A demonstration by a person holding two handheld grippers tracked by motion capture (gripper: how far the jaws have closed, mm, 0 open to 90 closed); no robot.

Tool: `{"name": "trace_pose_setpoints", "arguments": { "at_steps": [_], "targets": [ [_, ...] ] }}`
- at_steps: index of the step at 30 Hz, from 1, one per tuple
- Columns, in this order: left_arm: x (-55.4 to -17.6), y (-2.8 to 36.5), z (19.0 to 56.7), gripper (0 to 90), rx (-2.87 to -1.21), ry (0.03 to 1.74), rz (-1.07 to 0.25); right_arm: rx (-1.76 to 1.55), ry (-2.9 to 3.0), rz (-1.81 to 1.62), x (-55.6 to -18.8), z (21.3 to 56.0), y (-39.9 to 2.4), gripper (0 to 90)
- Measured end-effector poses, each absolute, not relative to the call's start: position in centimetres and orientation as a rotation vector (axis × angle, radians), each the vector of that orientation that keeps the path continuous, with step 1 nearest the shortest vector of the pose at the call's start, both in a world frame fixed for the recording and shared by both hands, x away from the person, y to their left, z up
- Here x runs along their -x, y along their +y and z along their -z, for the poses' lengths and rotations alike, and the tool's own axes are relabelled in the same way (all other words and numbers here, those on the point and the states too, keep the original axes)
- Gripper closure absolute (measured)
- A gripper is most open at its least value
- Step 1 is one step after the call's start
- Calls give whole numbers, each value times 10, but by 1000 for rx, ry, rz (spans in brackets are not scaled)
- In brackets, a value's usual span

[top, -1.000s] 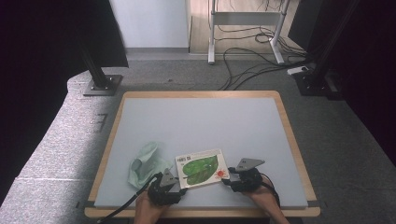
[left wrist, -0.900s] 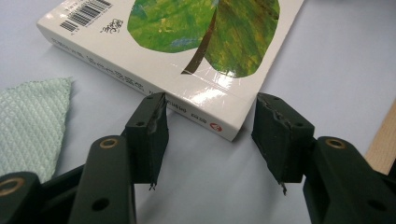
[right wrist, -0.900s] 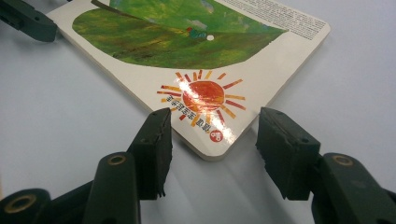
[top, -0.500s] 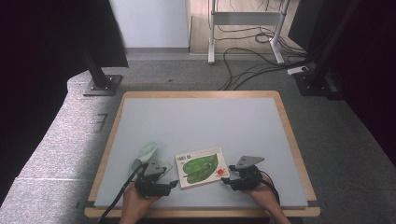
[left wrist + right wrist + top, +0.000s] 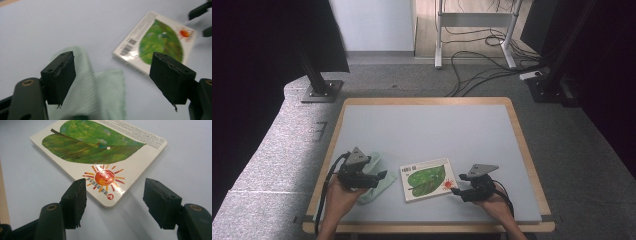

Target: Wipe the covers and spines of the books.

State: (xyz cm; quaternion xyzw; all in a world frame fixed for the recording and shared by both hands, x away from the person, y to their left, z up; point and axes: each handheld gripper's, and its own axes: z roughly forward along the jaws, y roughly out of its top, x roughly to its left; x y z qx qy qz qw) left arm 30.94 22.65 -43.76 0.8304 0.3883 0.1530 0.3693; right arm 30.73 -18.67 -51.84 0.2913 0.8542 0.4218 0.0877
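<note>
Pale-green cloth (image 5: 100, 92) lies crumpled on the grey table (image 5: 427, 130) under the left gripper (image 5: 112, 75), whose jaws have just been opening and stand wide with nothing between them, while the right gripper (image 5: 115, 200), jaws also just opening, hovers around a corner of the flat book (image 5: 100, 152) without touching it.

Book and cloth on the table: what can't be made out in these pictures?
- Book: the small print along its far edge is too small to read in the right gripper view; its underside is hidden against the table.
- Cloth: blurred in the left gripper view and cut off by the bottom edge; in the high view the left gripper covers part of it.
</note>
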Motion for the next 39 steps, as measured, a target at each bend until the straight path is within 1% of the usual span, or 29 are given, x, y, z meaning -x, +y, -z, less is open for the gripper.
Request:
{"name": "trace_pose_setpoints", "arguments": {
  "at_steps": [4,6,9,13,15,17,18,19,21,22,23,24,26,29,31,37,39],
  "targets": [
    [-321,243,463,211,-2115,1073,-340,-875,2548,-1254,-308,520,-188,341],
    [-324,248,473,213,-2109,1099,-335,-880,2548,-1249,-308,521,-189,339],
    [-326,254,487,217,-2115,1129,-343,-883,2554,-1248,-309,521,-190,336],
    [-327,254,500,245,-2167,1157,-399,-885,2560,-1245,-309,523,-188,335],
    [-327,254,507,298,-2203,1158,-431,-880,2566,-1243,-309,523,-187,335],
    [-325,253,512,378,-2224,1155,-445,-879,2570,-1241,-309,524,-187,335],
    [-325,253,514,433,-2226,1144,-452,-878,2572,-1238,-309,524,-187,335],
    [-323,254,515,463,-2211,1125,-441,-875,2572,-1237,-309,524,-187,335],
    [-321,253,515,623,-2209,1104,-454,-877,2568,-1237,-309,524,-187,335],
    [-320,252,515,719,-2217,1097,-464,-883,2569,-1238,-309,523,-187,335],
    [-320,250,514,779,-2225,1098,-475,-881,2567,-1238,-309,523,-187,335],
    [-321,249,513,821,-2231,1098,-469,-878,2564,-1240,-310,523,-188,335],
    [-322,246,509,841,-2229,1085,-467,-875,2565,-1243,-310,522,-188,336],
    [-322,238,495,845,-2180,1035,-430,-876,2561,-1239,-310,521,-189,336],
    [-322,228,483,845,-2168,998,-447,-880,2555,-1241,-310,520,-190,337],
    [-327,196,445,844,-2129,870,-444,-881,2544,-1246,-310,518,-192,337],
    [-328,187,438,844,-2121,844,-439,-880,2542,-1247,-310,517,-193,337]
  ]
}}
